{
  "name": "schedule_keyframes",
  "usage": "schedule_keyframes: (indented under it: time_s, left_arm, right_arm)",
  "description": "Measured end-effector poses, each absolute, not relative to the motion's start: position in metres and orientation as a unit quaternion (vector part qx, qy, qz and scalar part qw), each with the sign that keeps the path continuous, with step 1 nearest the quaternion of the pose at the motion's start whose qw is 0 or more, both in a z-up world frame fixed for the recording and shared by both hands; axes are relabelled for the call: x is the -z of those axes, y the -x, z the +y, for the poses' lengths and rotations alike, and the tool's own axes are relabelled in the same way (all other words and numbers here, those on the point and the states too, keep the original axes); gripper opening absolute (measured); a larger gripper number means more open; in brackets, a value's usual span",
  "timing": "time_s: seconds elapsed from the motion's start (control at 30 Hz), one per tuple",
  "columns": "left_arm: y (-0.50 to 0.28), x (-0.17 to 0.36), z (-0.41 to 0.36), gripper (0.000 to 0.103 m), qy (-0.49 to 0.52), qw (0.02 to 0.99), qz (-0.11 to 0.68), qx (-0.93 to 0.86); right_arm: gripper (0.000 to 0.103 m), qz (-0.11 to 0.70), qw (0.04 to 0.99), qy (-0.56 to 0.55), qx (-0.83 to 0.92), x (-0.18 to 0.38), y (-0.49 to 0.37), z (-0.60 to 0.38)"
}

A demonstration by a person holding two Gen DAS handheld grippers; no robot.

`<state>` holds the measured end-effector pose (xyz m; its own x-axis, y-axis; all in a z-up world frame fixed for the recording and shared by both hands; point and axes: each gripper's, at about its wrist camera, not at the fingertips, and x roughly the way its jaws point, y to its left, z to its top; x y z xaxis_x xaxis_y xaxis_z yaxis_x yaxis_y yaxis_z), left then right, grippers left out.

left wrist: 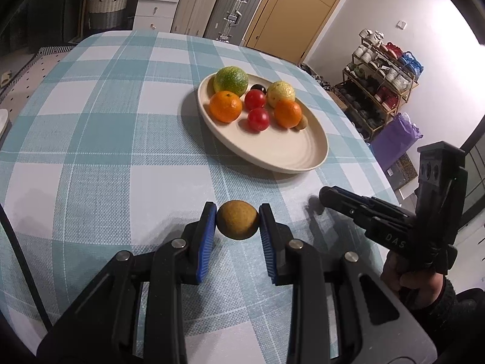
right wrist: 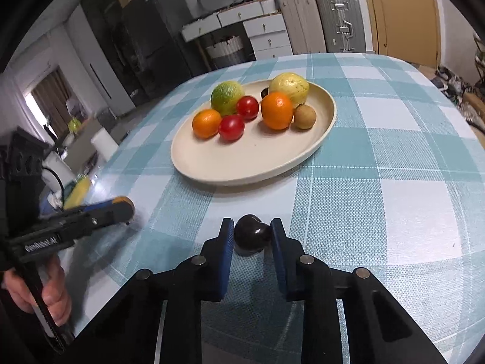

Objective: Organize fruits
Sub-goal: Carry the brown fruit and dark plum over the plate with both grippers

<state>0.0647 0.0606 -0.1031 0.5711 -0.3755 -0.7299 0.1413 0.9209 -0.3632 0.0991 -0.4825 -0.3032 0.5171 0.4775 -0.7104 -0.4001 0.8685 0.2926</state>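
Brown longan [left wrist: 237,219] clamped; dark plum [right wrist: 252,235] clamped; plate [left wrist: 291,154] fruit-laden

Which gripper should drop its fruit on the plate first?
Left, probably, marginally. The left gripper holds the brown fruit, the right gripper the dark fruit; both face the plate, which looks slightly nearer from the left.

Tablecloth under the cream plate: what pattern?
Teal-and-white checked tablecloth, clearest in the right wrist view.
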Motion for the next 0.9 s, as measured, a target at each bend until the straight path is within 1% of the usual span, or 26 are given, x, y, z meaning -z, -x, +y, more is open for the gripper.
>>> schedule_keyframes:
  time_s: [0.27, 0.47, 0.9]
  left_arm:
    - [-0.076, 0.091, 0.053, 0.026, 0.126, 0.881, 0.429, 0.153]
    - [-0.094, 0.083, 0.049, 0.026, 0.123, 0.884, 0.423, 0.153]
    - [-0.146, 0.082, 0.035, 0.026, 0.121, 0.880, 0.431, 0.155]
  right_arm:
    - [0.025, 0.407, 0.877, -0.049, -0.250, 0.294, -0.096, -0.485]
    - [0.025, 0.378, 0.886, -0.048, -0.264, 0.277, -0.097, -0.486]
    - [0.025, 0.356, 0.889, -0.058, -0.284, 0.261, -0.130, -0.476]
